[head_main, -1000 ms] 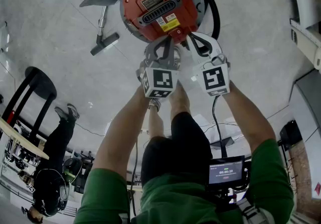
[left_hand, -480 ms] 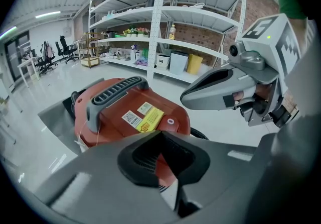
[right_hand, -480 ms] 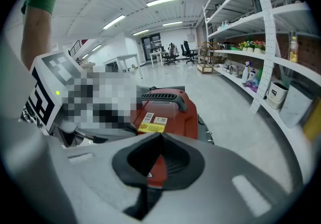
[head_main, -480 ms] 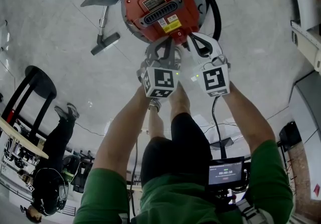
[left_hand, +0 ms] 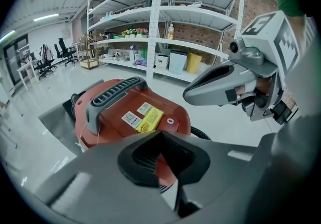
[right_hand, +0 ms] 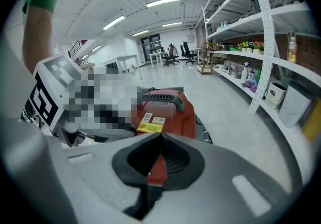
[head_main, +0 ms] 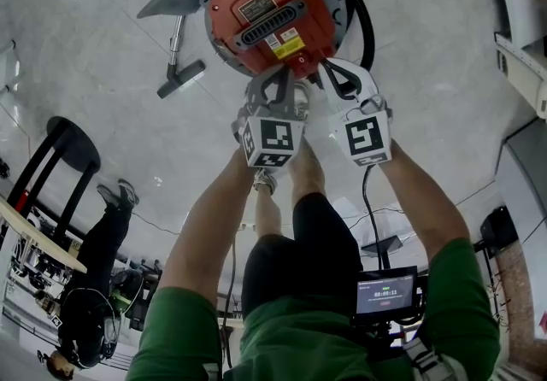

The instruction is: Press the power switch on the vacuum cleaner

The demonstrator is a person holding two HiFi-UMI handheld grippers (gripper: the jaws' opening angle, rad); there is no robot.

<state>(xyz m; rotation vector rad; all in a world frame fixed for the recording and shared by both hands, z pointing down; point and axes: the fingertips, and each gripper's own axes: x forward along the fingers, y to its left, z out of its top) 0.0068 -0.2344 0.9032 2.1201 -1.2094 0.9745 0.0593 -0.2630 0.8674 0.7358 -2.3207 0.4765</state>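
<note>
Left gripper [head_main: 280, 73] and right gripper [head_main: 332, 70]: jaws together, empty, at vacuum cleaner [head_main: 269, 8] edge. Press one closed tip squarely on the probable switch [left_hand: 170, 121], avoiding slip.

Left forearm [head_main: 209, 225] and right forearm [head_main: 423, 200] reach forward together. Left gripper [head_main: 282, 73] and right gripper [head_main: 331, 70] sit just beside each other, jaws closed.

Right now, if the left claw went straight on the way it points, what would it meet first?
Probably the red vacuum cleaner, on its top by the yellow sticker; the shut left claw points right at it, though the gap is hard to judge.
</note>
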